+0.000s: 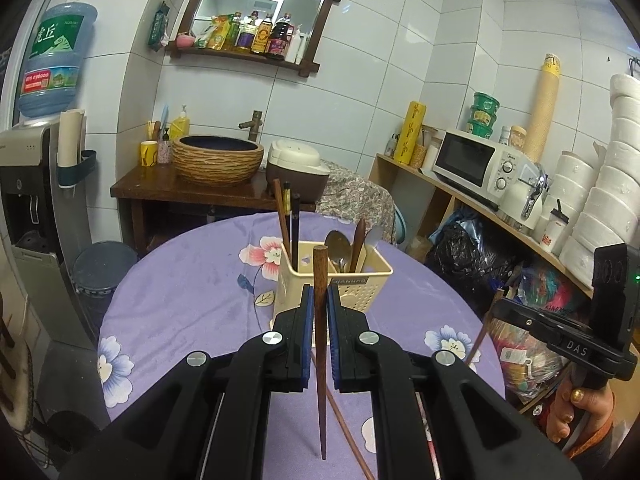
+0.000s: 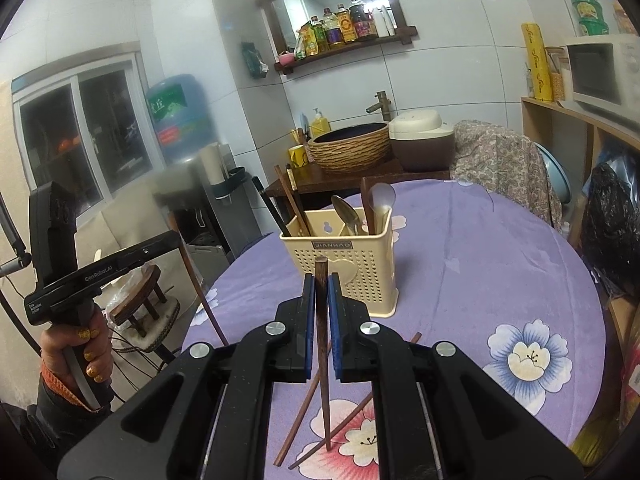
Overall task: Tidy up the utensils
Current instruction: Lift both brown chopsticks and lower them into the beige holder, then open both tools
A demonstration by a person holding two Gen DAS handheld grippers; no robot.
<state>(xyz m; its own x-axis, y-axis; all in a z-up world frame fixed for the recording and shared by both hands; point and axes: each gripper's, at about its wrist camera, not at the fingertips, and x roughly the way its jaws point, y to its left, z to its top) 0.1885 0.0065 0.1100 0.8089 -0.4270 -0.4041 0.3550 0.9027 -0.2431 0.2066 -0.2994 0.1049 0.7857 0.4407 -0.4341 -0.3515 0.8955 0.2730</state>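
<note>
Fingers of left gripper point(image 1: 319, 300) clamped on a brown chopstick point(image 1: 320, 344), held upright, thick end up, thin tip down above the desk point(image 1: 180, 280). Fingers of right gripper point(image 2: 320, 292) pinched the same way on a second chopstick point(image 2: 322, 344), also near vertical, tip downward. Beyond both, cream utensil holder point(image 2: 340, 268) standing on purple flowered cloth, with chopsticks in its left compartment, spoons in its right. Loose chopsticks point(image 2: 300, 412) lying crossed on the cloth below. Behind, tiled wall, basin point(image 1: 218, 158), microwave point(image 1: 476, 162).
</note>
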